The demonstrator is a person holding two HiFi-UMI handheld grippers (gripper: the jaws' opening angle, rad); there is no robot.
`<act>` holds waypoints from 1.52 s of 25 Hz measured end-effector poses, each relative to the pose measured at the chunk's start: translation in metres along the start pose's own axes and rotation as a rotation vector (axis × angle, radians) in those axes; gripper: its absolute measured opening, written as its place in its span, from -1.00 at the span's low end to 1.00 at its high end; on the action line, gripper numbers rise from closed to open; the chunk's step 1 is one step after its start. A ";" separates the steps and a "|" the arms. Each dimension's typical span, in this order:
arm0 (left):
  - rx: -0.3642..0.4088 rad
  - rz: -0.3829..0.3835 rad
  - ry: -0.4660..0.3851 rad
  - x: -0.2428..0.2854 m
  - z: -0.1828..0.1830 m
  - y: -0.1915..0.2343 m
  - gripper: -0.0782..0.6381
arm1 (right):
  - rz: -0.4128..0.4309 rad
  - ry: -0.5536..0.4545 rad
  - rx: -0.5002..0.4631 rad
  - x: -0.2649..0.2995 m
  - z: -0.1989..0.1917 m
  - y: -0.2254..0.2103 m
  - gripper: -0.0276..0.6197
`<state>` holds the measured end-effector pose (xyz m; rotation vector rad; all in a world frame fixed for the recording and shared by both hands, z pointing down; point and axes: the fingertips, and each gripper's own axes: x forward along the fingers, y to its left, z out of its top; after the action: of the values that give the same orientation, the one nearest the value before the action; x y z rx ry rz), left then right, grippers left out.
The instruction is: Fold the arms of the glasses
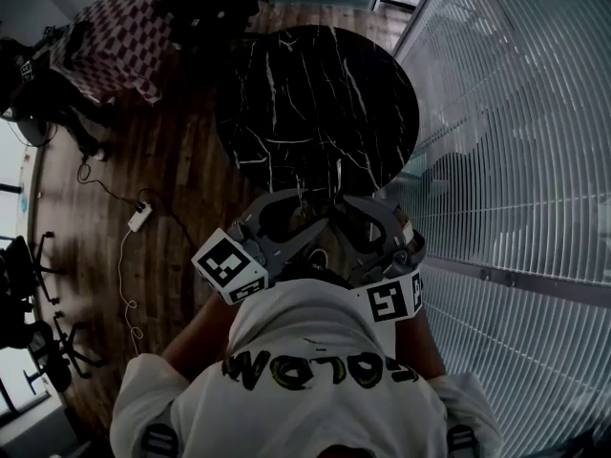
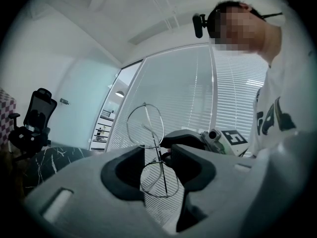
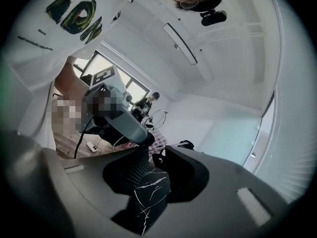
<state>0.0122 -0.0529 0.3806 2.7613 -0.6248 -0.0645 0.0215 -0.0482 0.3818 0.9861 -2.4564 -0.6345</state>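
Left gripper (image 2: pixel 161 156) is pinching the wire-framed glasses (image 2: pixel 144 125) at the bridge, holding them up by the near edge of the black marble table (image 1: pixel 315 103). Right gripper (image 3: pixel 151 152) is facing it just beside the frame, jaws standing slightly apart.
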 end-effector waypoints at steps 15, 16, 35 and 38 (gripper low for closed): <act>-0.022 -0.112 -0.021 0.003 0.009 -0.004 -0.30 | 0.113 -0.115 0.059 0.000 0.009 0.005 -0.91; -0.020 -0.121 -0.021 0.004 0.010 -0.004 -0.30 | 0.119 -0.119 0.062 -0.001 0.009 0.004 -0.91; -0.068 -0.265 -0.039 0.023 0.013 -0.012 -0.30 | 0.175 -0.321 0.368 -0.004 0.015 -0.028 -0.91; -0.065 -0.280 -0.027 0.024 0.012 -0.013 -0.30 | 0.183 -0.325 0.369 -0.001 0.016 -0.029 -0.91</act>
<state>0.0381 -0.0552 0.3660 2.7679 -0.2342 -0.1806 0.0296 -0.0620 0.3528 0.8197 -2.9856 -0.3034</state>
